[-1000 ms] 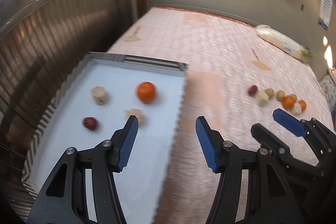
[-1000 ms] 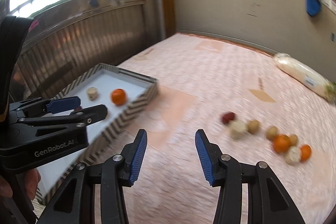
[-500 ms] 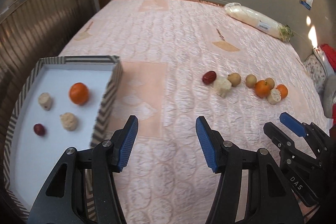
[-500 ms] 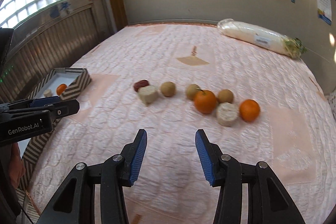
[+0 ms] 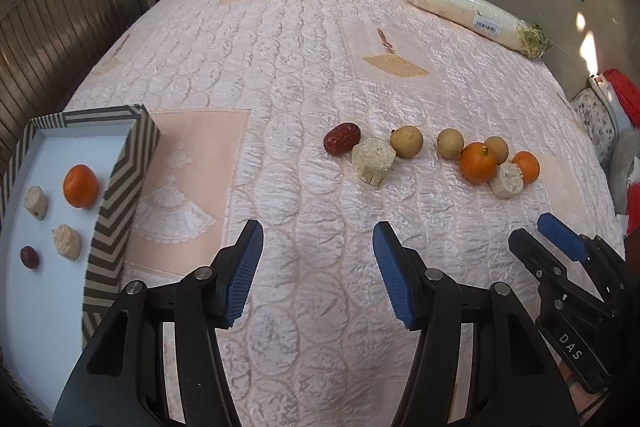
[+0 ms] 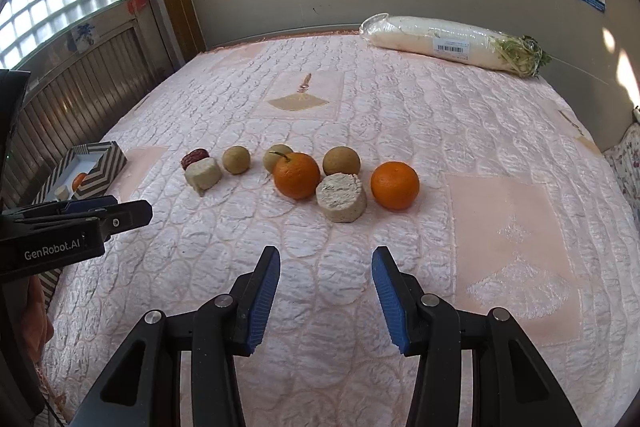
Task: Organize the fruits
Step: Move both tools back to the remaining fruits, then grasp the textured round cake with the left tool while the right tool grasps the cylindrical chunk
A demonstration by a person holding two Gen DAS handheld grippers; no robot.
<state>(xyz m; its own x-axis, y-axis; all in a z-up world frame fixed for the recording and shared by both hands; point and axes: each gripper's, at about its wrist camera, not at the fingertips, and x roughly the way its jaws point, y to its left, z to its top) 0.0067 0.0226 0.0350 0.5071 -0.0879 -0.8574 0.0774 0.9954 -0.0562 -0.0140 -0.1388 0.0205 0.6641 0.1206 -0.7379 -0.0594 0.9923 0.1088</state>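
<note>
I have swung both tools away from the tray toward the loose fruit row on the bed. My left hand-held gripper is spread and empty; my right hand-held gripper is spread too, with the pale cut chunk and two oranges just beyond it. The tray, far left, already holds an orange, two pale pieces and a red date. I judge the next pick is starting.
</note>
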